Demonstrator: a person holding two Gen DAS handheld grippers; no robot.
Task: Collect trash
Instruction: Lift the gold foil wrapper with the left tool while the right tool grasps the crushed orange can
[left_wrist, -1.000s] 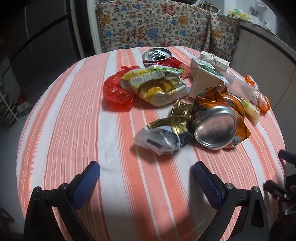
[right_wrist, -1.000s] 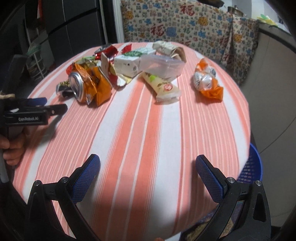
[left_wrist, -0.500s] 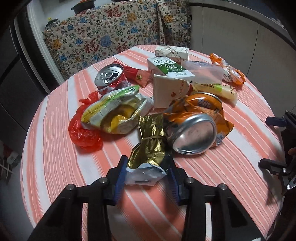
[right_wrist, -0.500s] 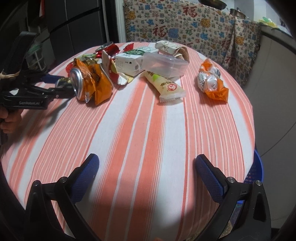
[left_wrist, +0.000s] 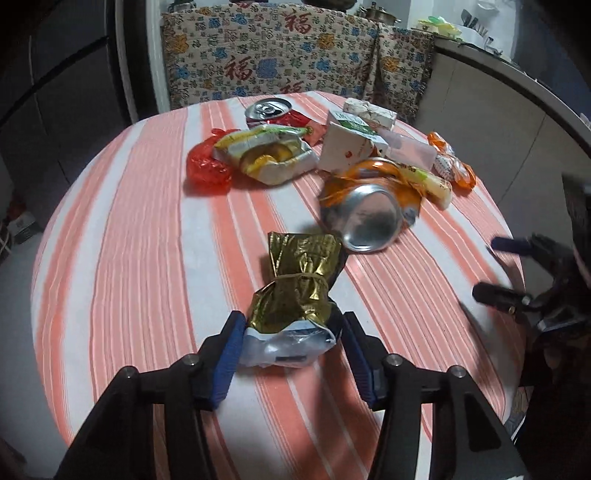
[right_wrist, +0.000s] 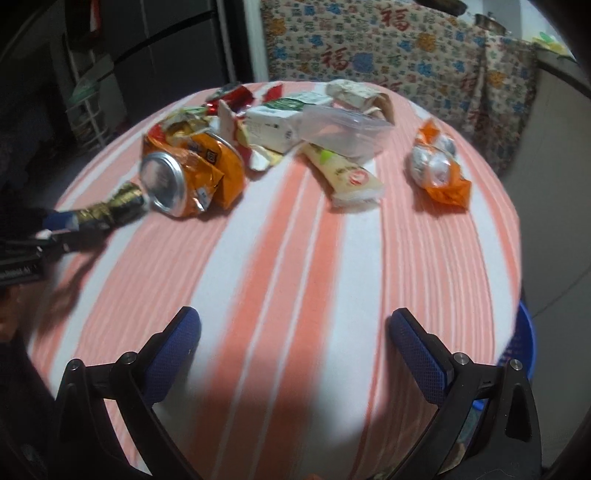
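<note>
My left gripper (left_wrist: 291, 347) has black arms, round silver screws and bumpy blue pads (left_wrist: 229, 354). My right gripper (right_wrist: 293, 354) looks the same. The left gripper's side has small white letters.

The right gripper (left_wrist: 517, 269) is a blur at the left view's edge. A crushed can (right_wrist: 173, 177) hides the gold wrapper's (right_wrist: 107, 210) far end. The blue basket (right_wrist: 517, 354) is mostly hidden behind the table (right_wrist: 295, 258).
</note>
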